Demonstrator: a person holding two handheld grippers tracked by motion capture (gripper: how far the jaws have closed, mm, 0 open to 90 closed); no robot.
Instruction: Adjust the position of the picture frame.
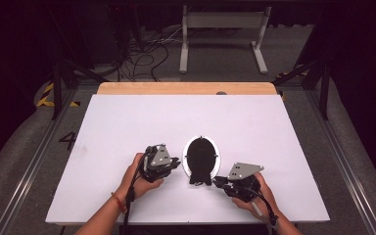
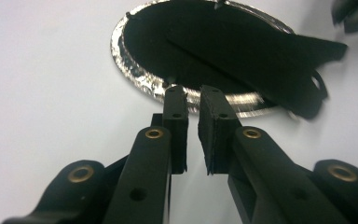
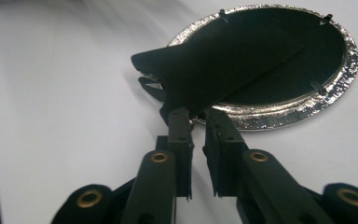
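Table [image 1: 127,127]: I see white top, wood far edge.
Frame [image 1: 201,157]: oval, silver rim, face down.
Left gripper [image 1: 175,163]: nearly closed, empty.
Right gripper [image 1: 218,182]: slightly apart, at stand [image 3: 186,74].
Room: dark, cables [image 1: 142,54] on floor.

An oval silver-rimmed frame [image 1: 201,156] lies face down on the white worktop [image 1: 127,127]. Its black back stand [image 2: 279,60] sticks out, raised.
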